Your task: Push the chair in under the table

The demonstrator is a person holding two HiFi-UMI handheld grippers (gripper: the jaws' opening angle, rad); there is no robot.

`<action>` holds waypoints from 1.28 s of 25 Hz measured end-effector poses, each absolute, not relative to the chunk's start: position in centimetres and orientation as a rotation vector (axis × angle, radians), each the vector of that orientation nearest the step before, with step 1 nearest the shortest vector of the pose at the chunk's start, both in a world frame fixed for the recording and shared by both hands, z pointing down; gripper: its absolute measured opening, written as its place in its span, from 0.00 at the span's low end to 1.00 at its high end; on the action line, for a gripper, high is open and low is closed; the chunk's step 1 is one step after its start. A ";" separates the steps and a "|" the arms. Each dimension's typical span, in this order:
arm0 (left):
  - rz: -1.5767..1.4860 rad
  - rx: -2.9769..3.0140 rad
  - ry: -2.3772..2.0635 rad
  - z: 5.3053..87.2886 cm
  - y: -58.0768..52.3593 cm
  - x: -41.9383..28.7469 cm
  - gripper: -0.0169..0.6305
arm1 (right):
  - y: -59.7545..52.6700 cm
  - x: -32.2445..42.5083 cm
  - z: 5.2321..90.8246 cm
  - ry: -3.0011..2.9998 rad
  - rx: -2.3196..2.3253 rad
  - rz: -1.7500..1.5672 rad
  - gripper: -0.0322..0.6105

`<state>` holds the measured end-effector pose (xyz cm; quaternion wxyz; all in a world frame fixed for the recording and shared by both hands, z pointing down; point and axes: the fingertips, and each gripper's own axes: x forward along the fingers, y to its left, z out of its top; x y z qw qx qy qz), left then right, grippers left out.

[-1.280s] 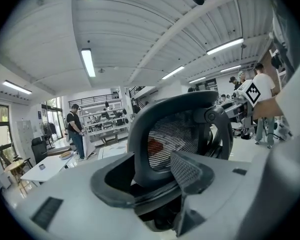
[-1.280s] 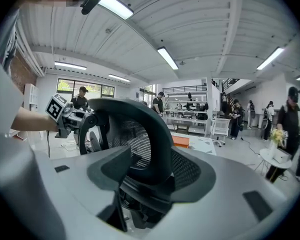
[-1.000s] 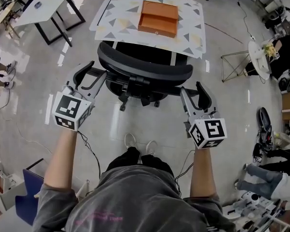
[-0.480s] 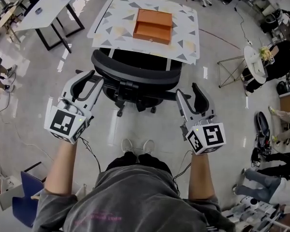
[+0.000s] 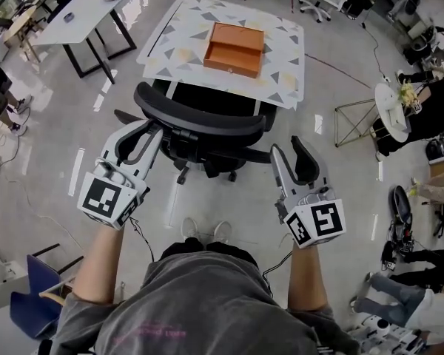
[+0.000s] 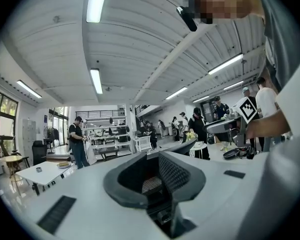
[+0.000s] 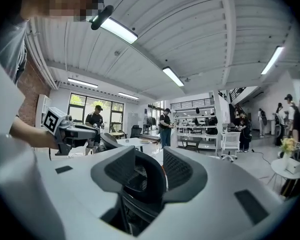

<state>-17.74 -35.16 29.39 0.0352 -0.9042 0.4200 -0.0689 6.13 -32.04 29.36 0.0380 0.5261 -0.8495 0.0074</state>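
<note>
The black mesh office chair stands with its seat under the table, whose top has a triangle pattern. Its curved backrest faces me. An orange drawer box lies on the tabletop. My left gripper hovers just off the backrest's left end, its jaws closing with nothing between them. My right gripper hangs off the backrest's right end, clear of it, its jaws wide but closing and also empty. In the left gripper view, the left gripper shows a narrow gap. The right gripper shows a wider one.
A white table with black legs stands at the back left. At the right are a wire-frame stand and a small round table. A blue chair sits at the lower left. My shoes are just behind the chair. Several people stand farther off.
Both grippers have lifted and drawn back from the sides of the chair's backrest. The left jaws have narrowed a lot, the right ones slightly.
</note>
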 end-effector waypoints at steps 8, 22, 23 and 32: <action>-0.206 -2.788 1.299 29.4 -33.6 -15.8 0.08 | -31.0 6.9 29.6 -2.650 1.579 0.043 0.14; -0.237 -2.775 1.350 30.8 -32.9 -14.4 0.04 | -30.7 8.7 30.7 -2.665 1.541 0.076 0.08; -0.235 -2.773 1.353 30.8 -32.9 -14.3 0.04 | -30.8 8.7 30.8 -2.666 1.537 0.079 0.08; -0.218 -2.769 1.365 30.6 -32.9 -13.6 0.03 | -31.2 8.5 31.7 -2.679 1.494 0.103 0.06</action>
